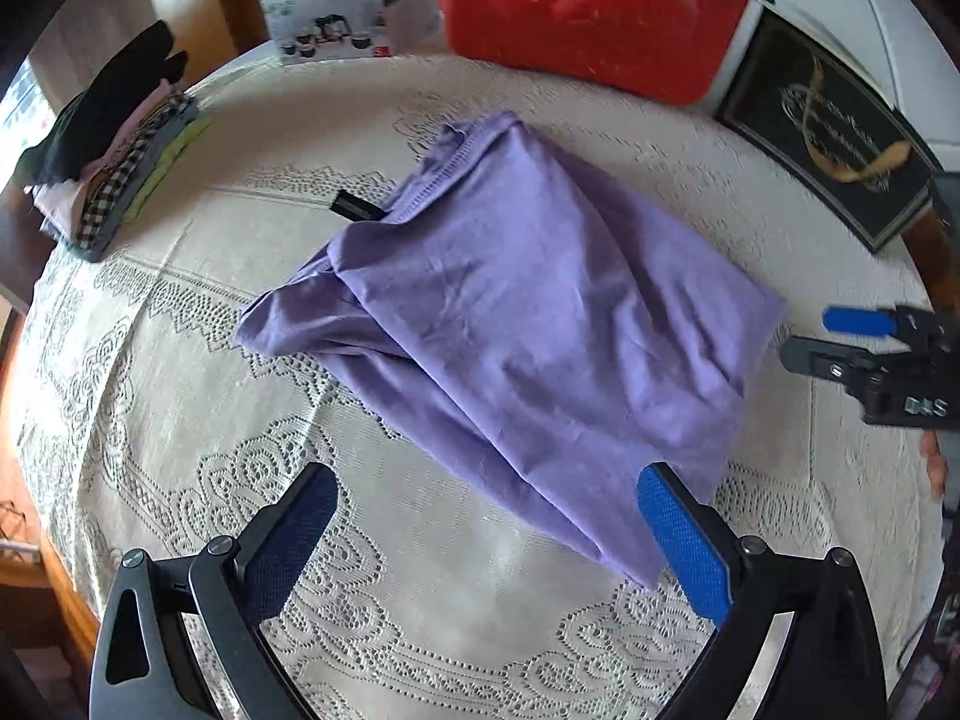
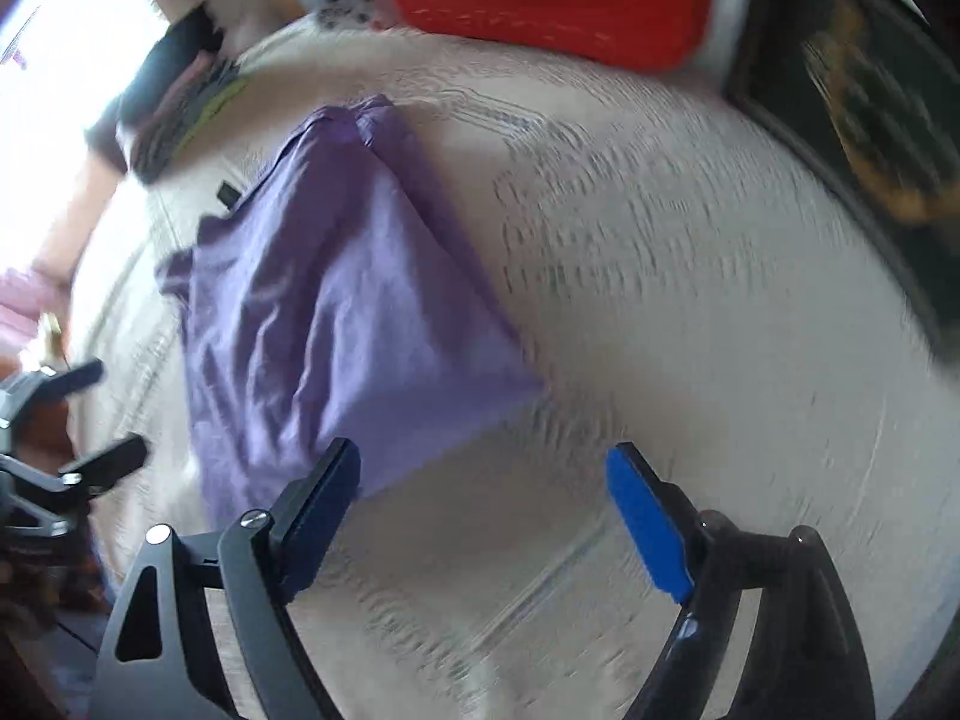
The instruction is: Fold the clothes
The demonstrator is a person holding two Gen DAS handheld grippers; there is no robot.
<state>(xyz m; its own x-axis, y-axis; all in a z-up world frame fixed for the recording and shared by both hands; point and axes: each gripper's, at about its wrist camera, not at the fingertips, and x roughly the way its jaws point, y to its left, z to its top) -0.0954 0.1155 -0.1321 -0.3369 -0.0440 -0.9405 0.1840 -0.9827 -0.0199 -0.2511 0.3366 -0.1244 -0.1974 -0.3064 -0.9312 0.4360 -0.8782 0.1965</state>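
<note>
A purple garment lies loosely folded on the lace tablecloth, with a small black tag at its far edge. My left gripper hovers open over the garment's near edge, and the cloth's corner runs beside the right pad without being pinched. In the right wrist view, which is blurred, the garment sits left of centre. My right gripper is open at its near right corner, holding nothing. Each gripper shows in the other's view: the right gripper and the left gripper, both open.
A stack of folded clothes sits at the table's far left. A red container, a printed cardboard box and a dark box with gold print line the far side. The table edge curves round at the left.
</note>
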